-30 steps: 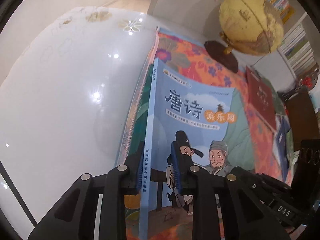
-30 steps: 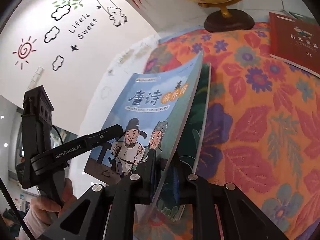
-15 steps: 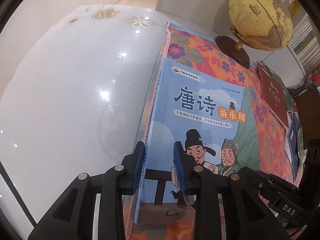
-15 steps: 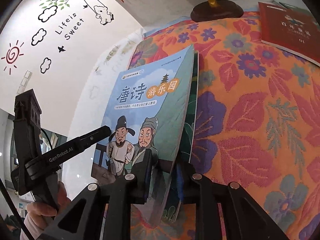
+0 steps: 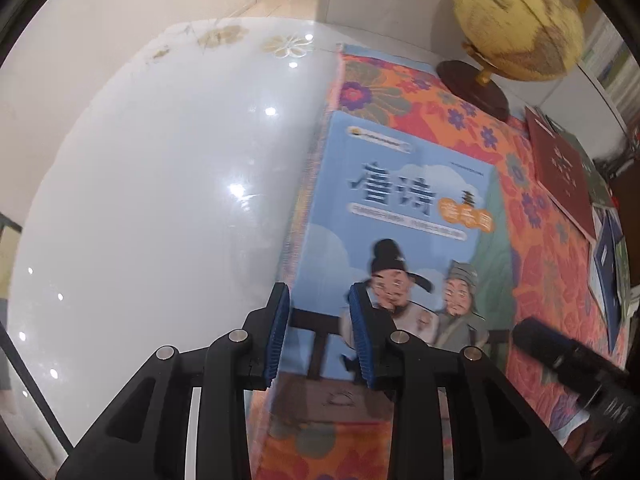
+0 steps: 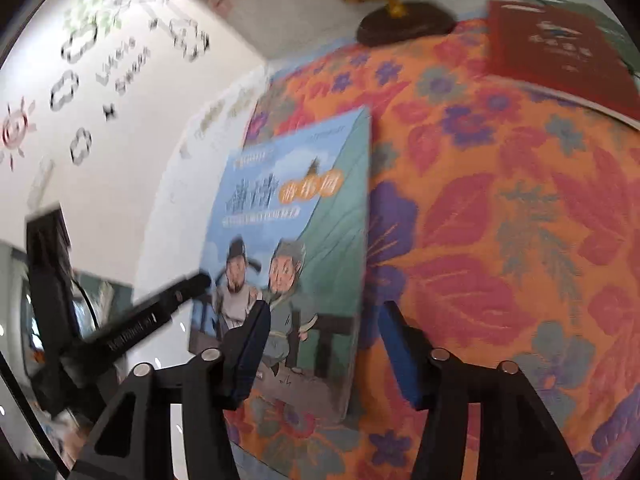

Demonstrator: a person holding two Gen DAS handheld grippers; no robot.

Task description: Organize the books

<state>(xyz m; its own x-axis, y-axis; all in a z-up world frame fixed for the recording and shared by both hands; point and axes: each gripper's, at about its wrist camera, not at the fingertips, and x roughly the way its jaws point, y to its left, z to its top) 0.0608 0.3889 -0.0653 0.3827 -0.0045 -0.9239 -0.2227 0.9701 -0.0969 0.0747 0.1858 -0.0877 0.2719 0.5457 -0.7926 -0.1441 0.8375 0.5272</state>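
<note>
A light-blue children's book [image 5: 404,216] with two cartoon men on its cover lies flat on the orange flowered cloth [image 5: 560,280], on top of another book. It also shows in the right wrist view [image 6: 296,248]. My left gripper [image 5: 318,334] is open above the book's near left corner, jaws off it. My right gripper [image 6: 324,344] is open wide over the book's near right edge, holding nothing. A dark red book [image 6: 560,56] lies at the far right, also in the left wrist view [image 5: 560,168].
A yellow globe [image 5: 516,20] on a dark round base [image 6: 406,26] stands at the back of the cloth. Dark blue books [image 5: 606,256] lie at the right edge. The glossy white tabletop [image 5: 160,200] spreads left of the cloth [image 6: 500,220].
Both grippers let go of the blue book and opened. The book dropped from tilted to flat on the stack. Both grippers pulled back slightly.
</note>
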